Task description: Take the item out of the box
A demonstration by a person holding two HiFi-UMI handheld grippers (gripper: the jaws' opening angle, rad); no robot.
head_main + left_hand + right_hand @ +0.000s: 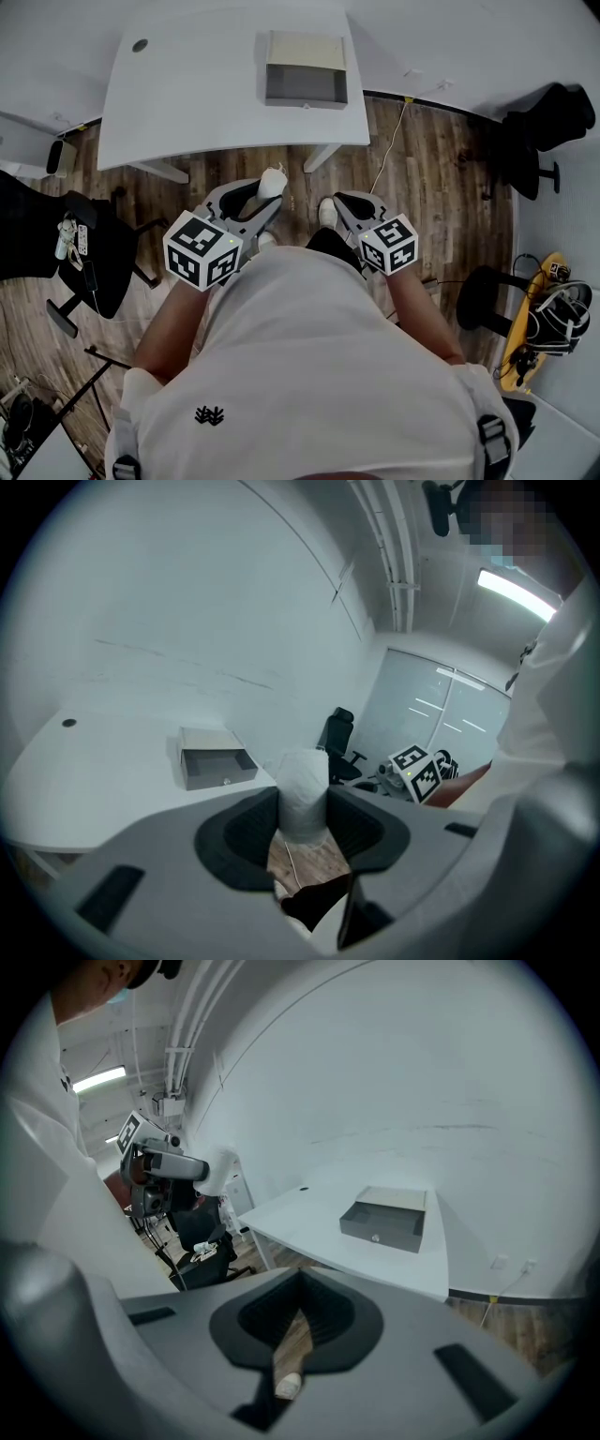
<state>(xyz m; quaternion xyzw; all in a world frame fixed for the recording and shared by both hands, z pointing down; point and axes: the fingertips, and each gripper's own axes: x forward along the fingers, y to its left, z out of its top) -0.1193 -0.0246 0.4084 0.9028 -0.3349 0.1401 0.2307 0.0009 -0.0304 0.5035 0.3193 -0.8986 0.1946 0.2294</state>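
Clamped between the jaws of the left gripper (pixel 302 808): a white item (pixel 304 780), out over the wood floor (pixel 431 169), short of the table (pixel 187 94). Aligned lengthwise with the jaws, free end jutting past the tips toward the table. Seen open on the tabletop, well apart from the item: the box (pixel 306 82). Closed on nothing, tips together: the right gripper (pixel 298 1279).

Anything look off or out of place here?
Nothing stands out. The box sits square on the table, open and apparently empty; the white item is clamped upright in the left gripper.
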